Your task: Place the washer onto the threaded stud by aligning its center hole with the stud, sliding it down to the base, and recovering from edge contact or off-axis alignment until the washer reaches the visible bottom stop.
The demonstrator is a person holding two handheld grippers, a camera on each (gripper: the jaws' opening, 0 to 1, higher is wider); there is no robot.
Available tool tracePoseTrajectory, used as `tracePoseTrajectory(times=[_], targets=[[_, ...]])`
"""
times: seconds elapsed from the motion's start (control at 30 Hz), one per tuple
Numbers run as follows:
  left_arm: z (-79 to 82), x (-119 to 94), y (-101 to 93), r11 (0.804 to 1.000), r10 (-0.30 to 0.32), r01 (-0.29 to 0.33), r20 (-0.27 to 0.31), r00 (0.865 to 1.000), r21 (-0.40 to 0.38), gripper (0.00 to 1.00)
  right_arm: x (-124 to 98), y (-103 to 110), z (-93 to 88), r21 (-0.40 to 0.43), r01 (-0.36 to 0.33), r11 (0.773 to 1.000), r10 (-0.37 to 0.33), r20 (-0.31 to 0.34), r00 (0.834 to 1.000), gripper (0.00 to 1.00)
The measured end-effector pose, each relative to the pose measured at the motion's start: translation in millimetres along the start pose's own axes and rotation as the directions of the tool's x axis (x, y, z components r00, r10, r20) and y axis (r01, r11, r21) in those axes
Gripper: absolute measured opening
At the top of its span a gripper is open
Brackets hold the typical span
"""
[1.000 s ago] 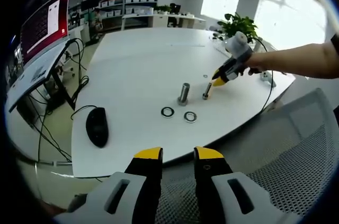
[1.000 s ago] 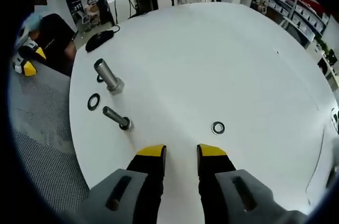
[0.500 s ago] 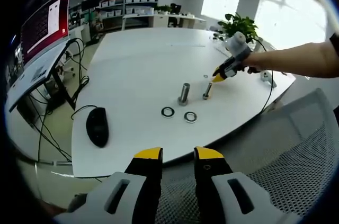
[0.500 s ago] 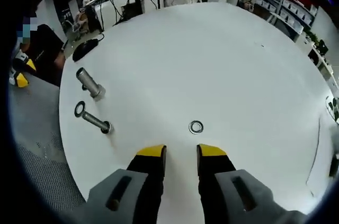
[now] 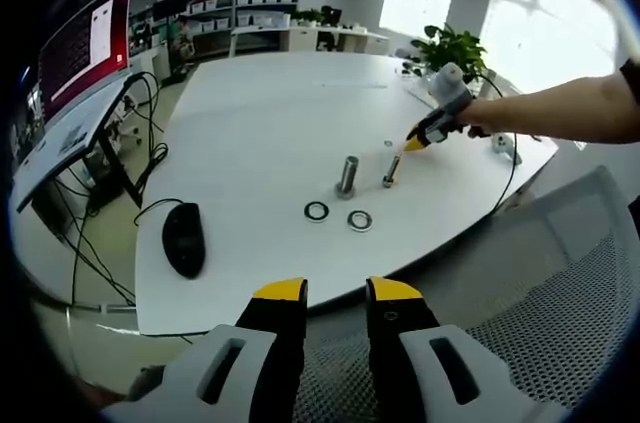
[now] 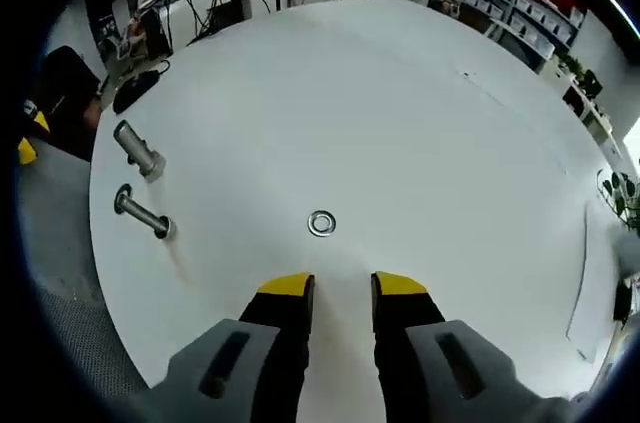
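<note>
In the right gripper view a small metal washer [image 6: 321,224] lies flat on the white table [image 6: 400,103], just ahead of my right gripper [image 6: 342,288], which is open and holds nothing. Two studs stand to the left: a thin one [image 6: 140,214] and a thicker one [image 6: 138,149]. In the left gripper view my left gripper [image 5: 336,294] is open over a chair, short of the table edge. The thick stud [image 5: 347,177] and thin stud [image 5: 390,172] stand mid-table, with two washers [image 5: 317,211] [image 5: 359,220] lying before them. The right gripper [image 5: 418,136] hovers beyond the thin stud, near a tiny washer [image 5: 388,144].
A black mouse [image 5: 183,238] lies near the table's left edge. A mesh chair back [image 5: 540,293] sits under the left gripper. A monitor [image 5: 85,43] stands on a side desk, a plant [image 5: 450,43] at the far right. A person's forearm [image 5: 560,113] reaches over the table.
The right gripper has moved away from the studs toward the lone washer, which now lies right before its jaws. The left gripper has not moved.
</note>
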State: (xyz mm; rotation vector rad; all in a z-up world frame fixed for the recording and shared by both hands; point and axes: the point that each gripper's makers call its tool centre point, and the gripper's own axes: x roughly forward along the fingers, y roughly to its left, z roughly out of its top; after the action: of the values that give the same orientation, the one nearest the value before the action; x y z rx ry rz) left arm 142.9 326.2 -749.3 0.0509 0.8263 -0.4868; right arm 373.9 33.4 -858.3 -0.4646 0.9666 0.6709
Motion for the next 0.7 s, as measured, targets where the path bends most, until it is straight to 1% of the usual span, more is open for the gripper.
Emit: tracePoseTrajectory(times=[0.13,0.3,0.37,0.47,0.53,0.6,0.7], targets=[[0.1,-0.2,-0.4,1.0,0.001,-0.001,0.002,1.0,-0.001,0.21,1.9,-0.7,5.4,0.006,-0.009,1.0,0.008,0.018,1.0,0.25],[0.4,0.0,0.2,1.0,0.002,-0.002,0.002,1.0,-0.003,0.21,3.9,3.5,4.2,0.001,-0.009,1.0,0.009,0.018,1.0,0.26],[0.2,0.0,0.2,1.0,0.002,-0.002,0.003,1.0,-0.001,0.21,3.1,4.1,5.3,0.004,-0.007,1.0,0.007,0.017,1.0,0.26],[0.3,0.2,-0.1,1.0,0.0,0.0,0.0,1.0,0.001,0.21,6.0,3.9,8.3,-0.013,-0.008,1.0,0.008,0.028,1.0,0.26],[0.3,0.8,0.1,1.0,-0.002,0.002,-0.003,1.0,0.003,0.21,8.5,4.7,9.8,-0.016,-0.011,1.0,0.011,0.022,1.0,0.26],[-0.3,0.4,-0.6,1.0,-0.003,0.003,-0.005,1.0,0.005,0.21,10.4,4.2,15.4,-0.006,-0.011,1.0,0.011,0.032,0.999,0.26],[-0.7,0.0,-0.4,1.0,-0.001,0.001,-0.001,1.0,0.001,0.21,17.0,9.8,28.4,0.043,-0.044,0.998,0.042,0.059,0.997,0.26]])
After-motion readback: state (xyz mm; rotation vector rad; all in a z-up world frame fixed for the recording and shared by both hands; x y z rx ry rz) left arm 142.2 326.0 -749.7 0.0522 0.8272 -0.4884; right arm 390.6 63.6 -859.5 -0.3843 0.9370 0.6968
